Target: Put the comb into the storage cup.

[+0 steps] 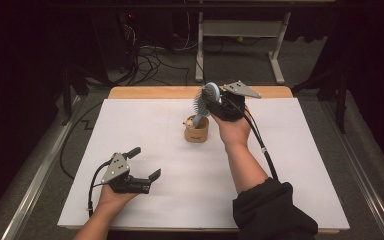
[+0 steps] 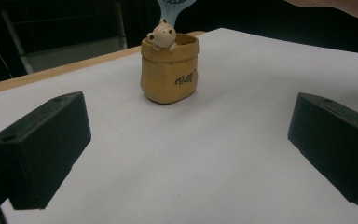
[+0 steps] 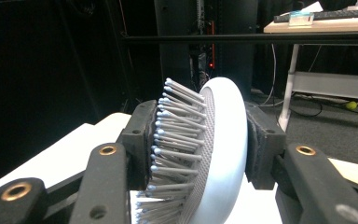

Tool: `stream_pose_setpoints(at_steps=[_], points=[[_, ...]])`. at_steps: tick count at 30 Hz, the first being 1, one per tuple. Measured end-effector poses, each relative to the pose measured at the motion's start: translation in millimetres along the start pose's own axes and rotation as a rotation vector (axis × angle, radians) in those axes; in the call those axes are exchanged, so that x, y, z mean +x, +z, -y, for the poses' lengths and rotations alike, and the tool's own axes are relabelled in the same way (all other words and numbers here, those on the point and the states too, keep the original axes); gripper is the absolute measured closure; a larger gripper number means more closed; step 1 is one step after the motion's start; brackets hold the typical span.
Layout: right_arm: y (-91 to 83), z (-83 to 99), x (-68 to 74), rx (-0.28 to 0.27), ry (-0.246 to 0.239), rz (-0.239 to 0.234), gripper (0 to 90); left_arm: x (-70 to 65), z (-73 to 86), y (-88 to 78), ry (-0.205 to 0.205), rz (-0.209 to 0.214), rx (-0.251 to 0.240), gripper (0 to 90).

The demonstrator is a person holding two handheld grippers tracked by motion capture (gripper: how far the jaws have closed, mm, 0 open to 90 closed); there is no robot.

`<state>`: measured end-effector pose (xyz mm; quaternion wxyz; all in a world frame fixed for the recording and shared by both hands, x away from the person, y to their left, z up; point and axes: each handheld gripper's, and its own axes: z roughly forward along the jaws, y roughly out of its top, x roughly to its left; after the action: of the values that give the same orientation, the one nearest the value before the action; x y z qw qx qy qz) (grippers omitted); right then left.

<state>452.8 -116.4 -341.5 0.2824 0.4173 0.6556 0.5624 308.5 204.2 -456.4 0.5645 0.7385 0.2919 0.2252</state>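
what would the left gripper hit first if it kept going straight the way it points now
Probably the small yellow-brown sack-shaped pot with a bear figure: it stands ahead between the left gripper's open jaws, slightly off centre, so it could slip past.

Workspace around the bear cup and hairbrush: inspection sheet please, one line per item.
Surface: white sheet over a wooden table, flat.
Job's things: tan bear cup upright near the middle; pale blue hairbrush standing over it, handle end down at the cup's mouth.
Clutter: nothing seen on the sheet.
Grippers: right gripper has its pads against the brush head, one on the bristles, one on the back; left gripper rests near the front left, jaws wide, nothing between them.
Cables: one trails from each gripper toward the person; a tangle lies on the floor behind the table.
Surroundings: dark room, carpet, white desk frame behind.
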Motion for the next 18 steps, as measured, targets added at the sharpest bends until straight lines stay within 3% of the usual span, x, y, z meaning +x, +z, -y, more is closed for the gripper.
stream_pose_setpoints(at_steps=[18], points=[[-0.5,-0.9,-3.8,0.009,0.028,-0.016,47.6,-0.6,-0.1,0.3,0.003,0.007,0.001,0.0]])
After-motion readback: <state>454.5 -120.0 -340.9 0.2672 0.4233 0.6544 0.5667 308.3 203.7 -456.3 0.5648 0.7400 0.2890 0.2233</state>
